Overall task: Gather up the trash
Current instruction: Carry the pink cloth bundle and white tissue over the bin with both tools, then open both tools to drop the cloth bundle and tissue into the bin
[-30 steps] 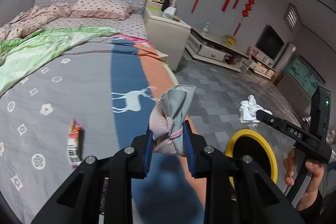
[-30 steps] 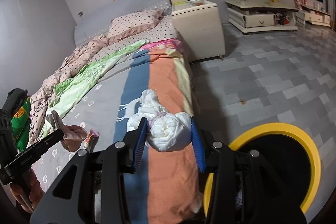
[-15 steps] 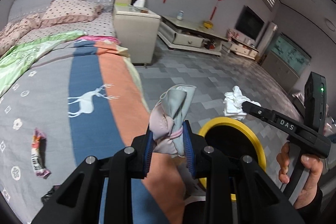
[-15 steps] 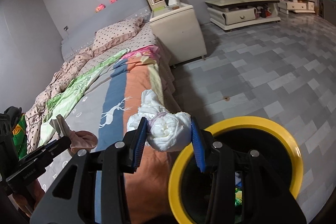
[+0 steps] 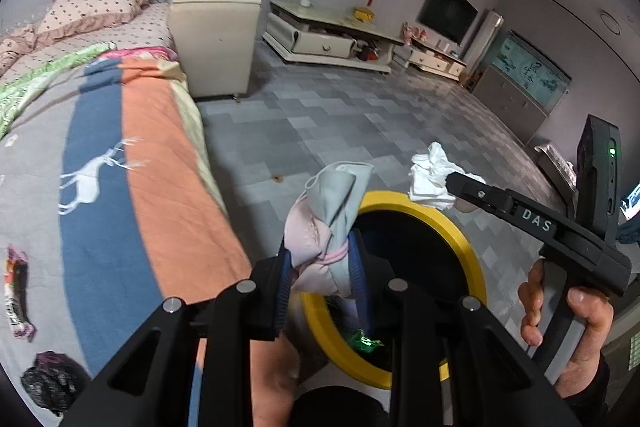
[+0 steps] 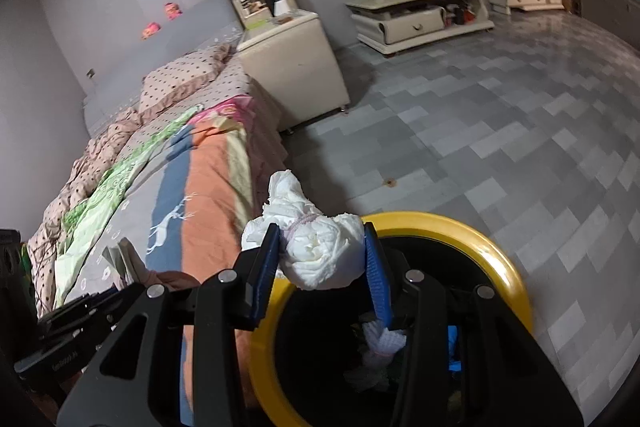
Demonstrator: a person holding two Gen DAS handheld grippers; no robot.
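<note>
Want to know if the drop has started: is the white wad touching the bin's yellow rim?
Cannot tell. In the right wrist view the white wad, clamped in the right gripper, overlaps the yellow rim; no gap or contact shows.

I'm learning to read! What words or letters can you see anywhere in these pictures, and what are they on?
"DAS": white letters on the right gripper, seen from the left wrist.
Small print on the left gripper, seen from the right wrist: too blurred to read.
Snack wrapper on the bed: print unreadable.
</note>
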